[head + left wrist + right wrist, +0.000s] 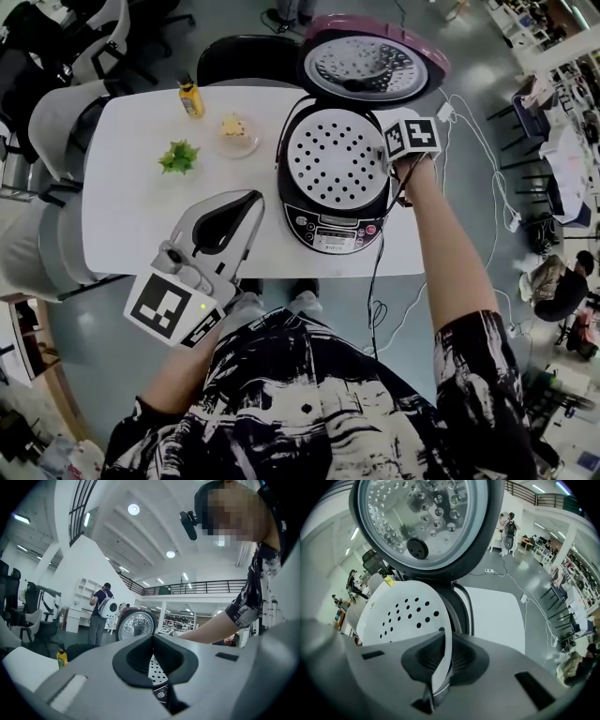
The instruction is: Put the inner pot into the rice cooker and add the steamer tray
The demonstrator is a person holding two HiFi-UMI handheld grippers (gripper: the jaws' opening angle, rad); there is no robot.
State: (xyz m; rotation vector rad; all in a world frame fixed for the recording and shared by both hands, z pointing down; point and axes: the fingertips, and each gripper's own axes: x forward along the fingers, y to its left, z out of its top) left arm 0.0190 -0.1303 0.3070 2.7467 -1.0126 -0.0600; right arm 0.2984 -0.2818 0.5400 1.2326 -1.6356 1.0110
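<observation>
The rice cooker [335, 230] stands at the table's right end with its lid [370, 67] swung up and back. A white perforated steamer tray [336, 161] lies across its mouth and hides whatever is beneath. My right gripper [389, 159] points steeply down at the tray's right edge and is shut on the thin white rim [443, 653]. In the right gripper view the tray [401, 613] spreads left under the shiny lid [422, 522]. My left gripper [255, 199] hovers level over the table left of the cooker, its jaws together with nothing between them.
On the white table [131, 216] behind the left gripper are a yellow bottle [191, 98], a small dish of food [234, 131] and a green sprig [178, 157]. Cables [473, 131] trail on the floor to the right. Chairs stand at the far side.
</observation>
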